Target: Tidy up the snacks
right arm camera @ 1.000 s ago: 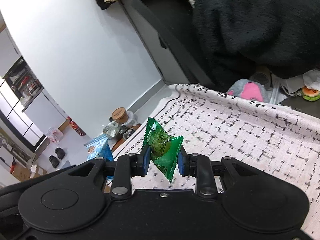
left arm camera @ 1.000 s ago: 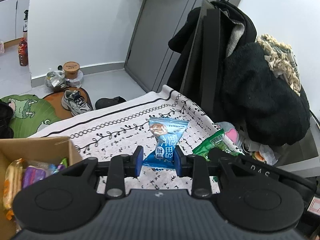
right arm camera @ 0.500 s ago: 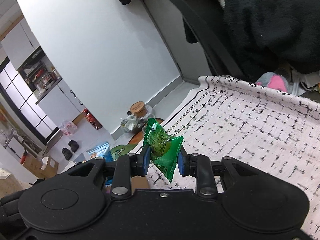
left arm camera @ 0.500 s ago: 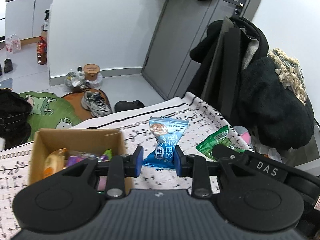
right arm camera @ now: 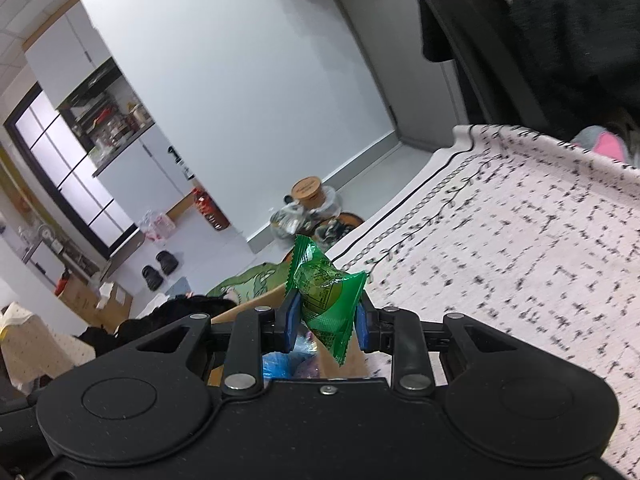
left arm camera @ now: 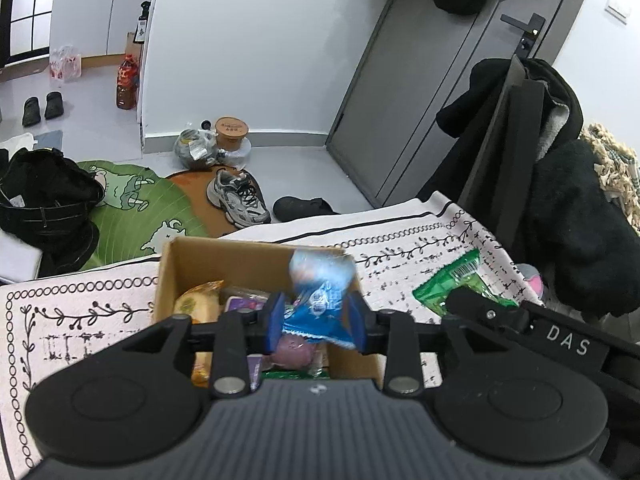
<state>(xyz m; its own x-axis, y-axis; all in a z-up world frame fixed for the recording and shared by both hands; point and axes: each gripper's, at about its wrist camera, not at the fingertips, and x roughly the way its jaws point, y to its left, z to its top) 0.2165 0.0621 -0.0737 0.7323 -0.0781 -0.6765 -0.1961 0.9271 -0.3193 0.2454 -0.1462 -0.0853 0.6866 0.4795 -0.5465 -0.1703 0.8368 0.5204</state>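
left wrist view: the left gripper [left arm camera: 317,322] hangs over an open cardboard box [left arm camera: 224,258] that sits on a white tablecloth [left arm camera: 404,248] printed with black vines and rings. its jaws are opening, and a blue snack packet [left arm camera: 320,304], blurred at its top, sits between the blue pads [left arm camera: 274,322]; whether the pads press on it cannot be told. inside the box lie other wrapped snacks, among them a yellow-orange one [left arm camera: 198,304] and a purple one [left arm camera: 240,304]. to the right, the right gripper's black body reaches in with a green snack packet [left arm camera: 454,286] showing beyond it, above the cloth. beyond the table edge, on the floor, are a grey sneaker [left arm camera: 238,202], a green cartoon mat [left arm camera: 128,212], a jar with a wooden lid [left arm camera: 231,134] and a grey door [left arm camera: 436,80]. dark coats [left arm camera: 560,200] hang over a chair at the right.

right wrist view: the right gripper [right arm camera: 326,322] is clamped on the green snack packet [right arm camera: 326,300], which stands upright between the pads with its crimped top pointing up. below the jaws a bit of the blue snack packet [right arm camera: 282,362] and the cardboard box [right arm camera: 256,304] edge show. the patterned tablecloth [right arm camera: 520,240] stretches away on the right, motion-blurred. the jar with a wooden lid [right arm camera: 307,192] stands on the floor by the white wall.
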